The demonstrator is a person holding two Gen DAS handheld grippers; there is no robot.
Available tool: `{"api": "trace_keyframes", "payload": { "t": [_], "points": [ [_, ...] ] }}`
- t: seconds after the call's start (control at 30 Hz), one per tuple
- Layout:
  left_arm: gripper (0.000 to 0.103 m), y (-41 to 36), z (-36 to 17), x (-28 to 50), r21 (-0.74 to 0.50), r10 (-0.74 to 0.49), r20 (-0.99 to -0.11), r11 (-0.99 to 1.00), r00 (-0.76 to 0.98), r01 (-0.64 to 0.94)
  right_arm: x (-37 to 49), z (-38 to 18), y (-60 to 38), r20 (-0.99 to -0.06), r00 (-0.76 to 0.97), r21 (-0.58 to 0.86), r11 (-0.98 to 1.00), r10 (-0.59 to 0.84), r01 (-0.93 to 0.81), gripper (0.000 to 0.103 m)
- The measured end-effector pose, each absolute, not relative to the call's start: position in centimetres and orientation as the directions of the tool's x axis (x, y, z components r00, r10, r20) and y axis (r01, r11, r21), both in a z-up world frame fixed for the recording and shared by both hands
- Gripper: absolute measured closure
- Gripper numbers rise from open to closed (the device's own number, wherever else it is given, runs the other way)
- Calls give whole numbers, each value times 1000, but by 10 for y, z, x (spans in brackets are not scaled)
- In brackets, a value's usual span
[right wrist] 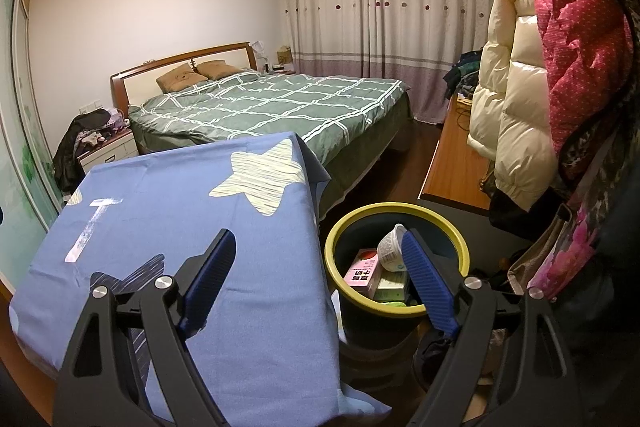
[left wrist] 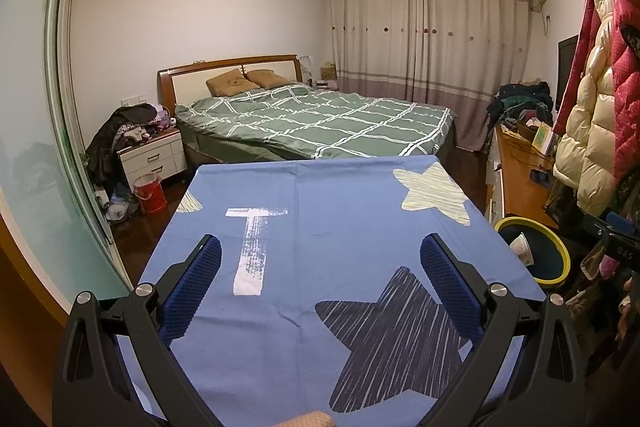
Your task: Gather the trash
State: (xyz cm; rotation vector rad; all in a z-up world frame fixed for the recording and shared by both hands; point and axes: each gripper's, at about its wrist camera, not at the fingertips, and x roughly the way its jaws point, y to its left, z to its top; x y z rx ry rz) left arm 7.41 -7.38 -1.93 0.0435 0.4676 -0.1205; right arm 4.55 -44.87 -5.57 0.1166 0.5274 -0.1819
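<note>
1. The bin [right wrist: 396,259], lower centre-right of the right wrist view just beside the desk [right wrist: 200,227], already holds a pink carton [right wrist: 362,269], a white cup [right wrist: 394,247] and a green box [right wrist: 394,287].
2. The desk's blue cloth shows no trash left, so collection looks about done.
3. The left claw [left wrist: 320,263] and right claw [right wrist: 318,267] are both spread, holding nothing.
</note>
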Motion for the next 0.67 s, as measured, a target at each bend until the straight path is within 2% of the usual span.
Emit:
{"api": "trace_keyframes", "payload": {
  "t": [0.27,0.43,0.53,0.67],
  "points": [
    [5,-74,-21,75,26,-105,-435,991,894,130,49,-59,-447,-518,845,62,979,-136,195,23],
    [7,-64,-21,95,-6,-115,-454,992,883,126,60,-58,-445,-524,844,61,983,-117,174,23],
    [5,-58,-31,131,-8,-110,-511,992,853,123,75,-59,-442,-534,840,63,986,-96,153,17],
    [5,-49,-62,199,13,-75,-607,994,791,104,122,-65,-426,-572,820,70,994,-32,87,16]
  ]
}}
